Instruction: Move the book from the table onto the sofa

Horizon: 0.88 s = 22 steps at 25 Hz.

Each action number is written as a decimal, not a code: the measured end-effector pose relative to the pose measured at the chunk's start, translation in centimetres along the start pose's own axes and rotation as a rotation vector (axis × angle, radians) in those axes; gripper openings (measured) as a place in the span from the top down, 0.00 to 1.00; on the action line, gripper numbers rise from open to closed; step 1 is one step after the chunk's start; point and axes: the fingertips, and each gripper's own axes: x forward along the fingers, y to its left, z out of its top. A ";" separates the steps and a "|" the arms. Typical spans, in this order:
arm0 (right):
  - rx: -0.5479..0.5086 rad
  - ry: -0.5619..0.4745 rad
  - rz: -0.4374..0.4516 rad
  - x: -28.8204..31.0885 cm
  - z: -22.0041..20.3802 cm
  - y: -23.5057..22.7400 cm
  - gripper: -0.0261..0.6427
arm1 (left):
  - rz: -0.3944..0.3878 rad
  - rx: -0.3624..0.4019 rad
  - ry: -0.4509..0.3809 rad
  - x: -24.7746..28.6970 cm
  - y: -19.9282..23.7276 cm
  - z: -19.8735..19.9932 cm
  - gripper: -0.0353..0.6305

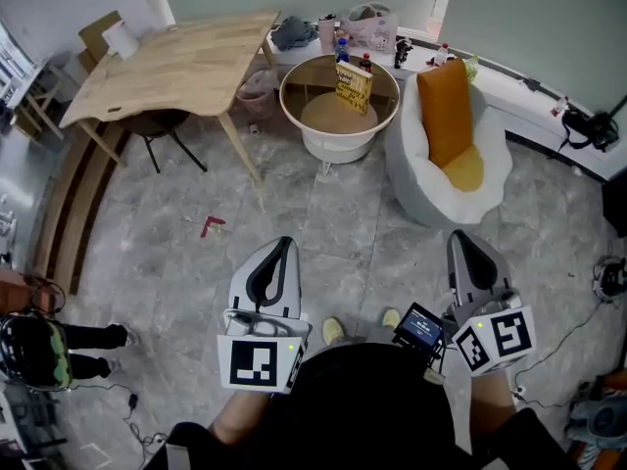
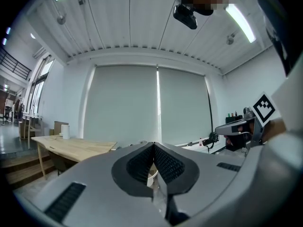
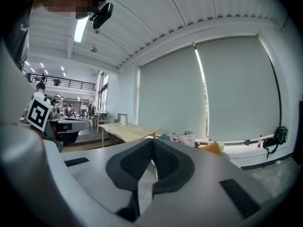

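Observation:
A yellow book point(image 1: 354, 86) stands upright on the round white table point(image 1: 338, 140) at the far middle of the room. To its right is the white sofa point(image 1: 495, 169), with an orange cushion point(image 1: 446, 106) leaning on its back. My left gripper point(image 1: 285, 244) and right gripper point(image 1: 464, 239) are held low in front of the person's body, well short of the round table. Both point toward it. In the left gripper view the left gripper point(image 2: 154, 145) has its jaws together with nothing between them. The right gripper point(image 3: 152, 142) also shows empty, meeting jaws in its own view.
A wooden table point(image 1: 176, 67) with a black chair point(image 1: 162, 125) under it fills the far left. Bottles and bags point(image 1: 367, 27) line the window ledge. A small red object point(image 1: 212, 225) lies on the stone floor. Cables point(image 1: 598, 282) run at the right edge.

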 end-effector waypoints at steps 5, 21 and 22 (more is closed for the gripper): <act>-0.006 -0.015 -0.014 0.1 0.3 1.2 0.95 | -0.003 0.007 -0.011 -0.8 1.1 0.0 0.94; -0.023 -0.033 -0.006 -0.3 1.7 2.9 0.95 | -0.021 -0.020 -0.043 -2.1 1.4 1.5 0.94; -0.027 -0.035 -0.005 -0.3 1.8 3.0 0.95 | -0.023 -0.016 -0.046 -2.1 1.4 1.7 0.94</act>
